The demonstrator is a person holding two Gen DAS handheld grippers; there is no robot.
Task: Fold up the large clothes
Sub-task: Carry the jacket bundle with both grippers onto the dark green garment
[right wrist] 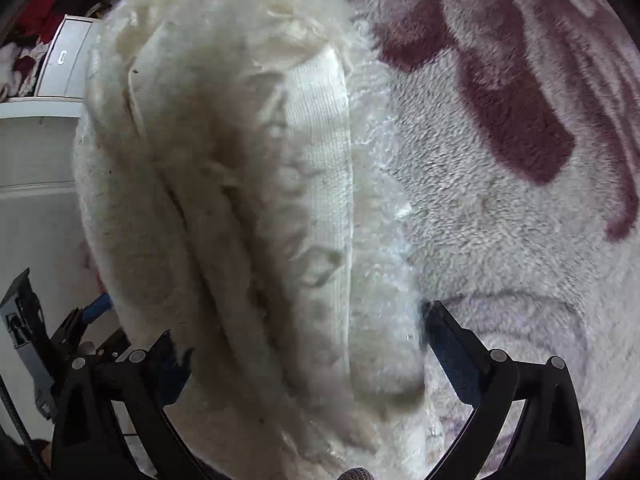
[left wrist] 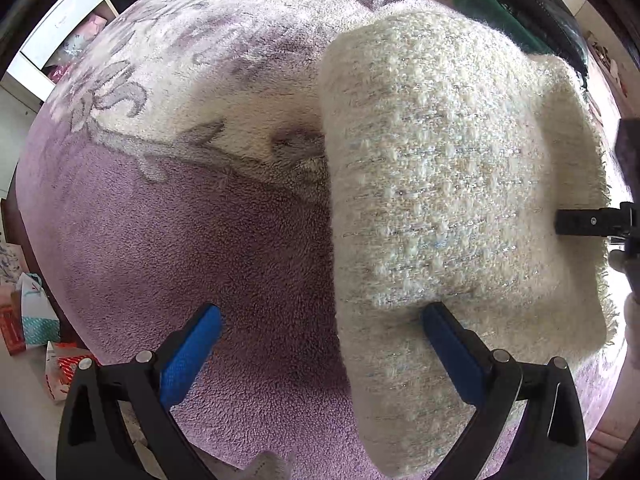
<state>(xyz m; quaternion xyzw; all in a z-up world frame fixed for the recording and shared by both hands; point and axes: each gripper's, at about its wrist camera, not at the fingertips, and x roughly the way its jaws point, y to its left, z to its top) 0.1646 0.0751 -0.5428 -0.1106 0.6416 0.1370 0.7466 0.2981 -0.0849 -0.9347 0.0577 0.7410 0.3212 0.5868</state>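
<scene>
Folded cream knit sweater (left wrist: pixel 452 184) lying on purple floral fleece blanket (left wrist: pixel 180 220). Left hand-held gripper (left wrist: pixel 320 344) released, jaws spread, one blue pad over sweater edge. Right hand-held gripper (right wrist: pixel 304 348) released, wide, straddling sweater's folded layers.

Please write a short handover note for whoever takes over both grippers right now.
Left gripper: jaws open, empty, pointing down at the near edge of the folded cream sweater; one finger lies over it.
Right gripper: jaws wide open around the sweater's layered edge, not pinching it.
The sweater lies as a thick bundle on the purple floral blanket.
Done: several folds, as the stacked layers show.
Left: probably tidy the bundle. A dark and green pile waits behind it.
</scene>
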